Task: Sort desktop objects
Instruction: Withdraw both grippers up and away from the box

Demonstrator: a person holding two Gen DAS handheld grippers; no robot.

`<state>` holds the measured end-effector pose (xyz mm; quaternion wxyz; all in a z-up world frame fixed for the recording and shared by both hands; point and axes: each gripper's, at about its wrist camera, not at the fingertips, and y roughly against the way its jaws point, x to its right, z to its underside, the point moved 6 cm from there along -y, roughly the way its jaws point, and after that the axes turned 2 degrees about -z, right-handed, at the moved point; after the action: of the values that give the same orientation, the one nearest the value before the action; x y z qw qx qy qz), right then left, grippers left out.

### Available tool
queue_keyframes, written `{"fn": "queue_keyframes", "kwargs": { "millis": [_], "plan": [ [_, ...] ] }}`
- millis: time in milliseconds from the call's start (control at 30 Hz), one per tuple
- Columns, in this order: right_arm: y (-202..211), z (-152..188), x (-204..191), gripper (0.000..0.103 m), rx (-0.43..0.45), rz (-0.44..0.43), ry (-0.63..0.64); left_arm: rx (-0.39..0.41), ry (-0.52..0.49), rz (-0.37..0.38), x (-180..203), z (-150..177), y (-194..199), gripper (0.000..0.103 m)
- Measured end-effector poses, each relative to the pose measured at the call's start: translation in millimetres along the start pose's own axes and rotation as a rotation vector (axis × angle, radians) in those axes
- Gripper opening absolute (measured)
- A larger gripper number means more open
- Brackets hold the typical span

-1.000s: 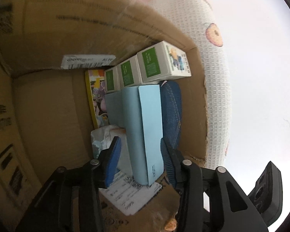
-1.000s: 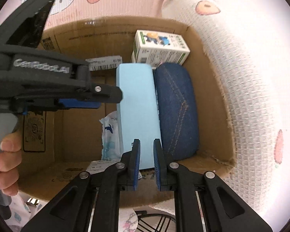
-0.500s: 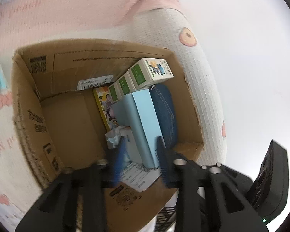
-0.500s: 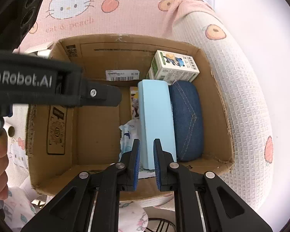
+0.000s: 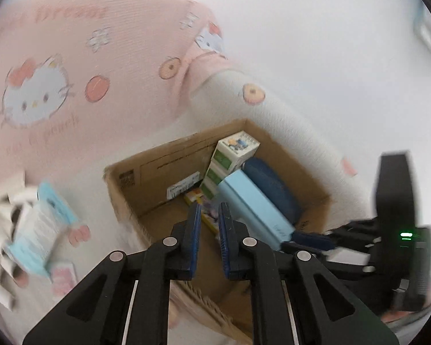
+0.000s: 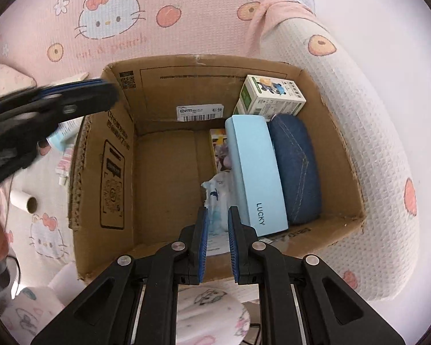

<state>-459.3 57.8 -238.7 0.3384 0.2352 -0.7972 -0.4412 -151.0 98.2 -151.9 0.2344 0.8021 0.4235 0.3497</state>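
Along the cardboard box's (image 6: 100,155) right wall stand the light-blue case (image 6: 255,172) and denim case (image 6: 296,166), its left half bare, while both the left gripper (image 5: 209,215) and right gripper (image 6: 217,220) hover above, narrowly parted, holding nothing.

The light blue case (image 6: 257,172) in the cardboard box (image 6: 163,169) read "LUCKY" near its lower end. The pink cloth (image 6: 186,23) carried faint lettering ending in "peach"; the barcode label (image 6: 199,112) was too small to read.
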Motion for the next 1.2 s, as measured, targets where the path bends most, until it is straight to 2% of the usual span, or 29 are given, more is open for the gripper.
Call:
{"fn": "queue_keyframes", "kwargs": {
  "millis": [67,100,133,200,300,400,467,567,633,733,800,933,1067,1200],
  "plan": [
    [1.1,2.3,-2.2,0.010,0.001,0.014,-0.017,0.032,0.059,0.006,-14.4,3.2,18.7,0.026],
    [2.1,3.4,-4.3,0.010,0.003,0.017,-0.025,0.042,0.078,0.004,-20.6,4.5,24.3,0.041],
    [2.3,3.9,-6.5,0.010,0.002,0.014,-0.033,0.048,0.094,-0.002,-27.1,5.5,30.0,0.060],
    [-1.1,5.8,-11.9,0.010,-0.008,-0.008,-0.059,0.049,0.100,0.019,-36.0,9.4,39.9,0.070],
    [-8.8,8.4,-20.2,0.010,-0.025,-0.040,-0.076,0.047,0.103,-0.017,-46.1,14.8,48.0,0.071],
    [-7.0,8.4,-32.3,0.011,-0.018,-0.035,-0.071,0.031,0.089,-0.062,-51.0,24.4,47.9,0.071],
    [-1.2,8.0,-40.0,0.026,-0.004,-0.032,-0.067,0.020,0.071,-0.061,-49.3,31.1,49.2,0.071],
    [10.3,8.9,-51.6,0.061,0.029,0.003,-0.056,-0.013,0.042,-0.075,-46.5,39.6,51.7,0.071],
    [20.0,9.4,-60.5,0.067,0.069,0.024,-0.039,-0.052,-0.001,-0.129,-46.5,44.7,53.0,0.072],
    [25.2,11.8,-70.4,0.071,0.077,0.037,-0.021,-0.107,-0.097,-0.233,-45.5,50.7,55.0,0.072],
    [25.6,14.8,-72.9,0.071,0.071,0.059,-0.031,-0.118,-0.131,-0.271,-46.3,53.7,61.6,0.072],
    [30.8,18.4,-76.4,0.071,0.069,0.080,-0.047,-0.125,-0.129,-0.274,-48.3,56.0,78.3,0.072],
    [44.2,18.4,-82.7,0.071,0.092,0.104,-0.040,-0.101,-0.154,-0.344,-47.4,52.4,94.6,0.072],
    [61.8,19.4,-90.4,0.072,0.128,0.157,-0.016,-0.096,-0.141,-0.302,-41.6,50.0,104.0,0.072]
  ]
}}
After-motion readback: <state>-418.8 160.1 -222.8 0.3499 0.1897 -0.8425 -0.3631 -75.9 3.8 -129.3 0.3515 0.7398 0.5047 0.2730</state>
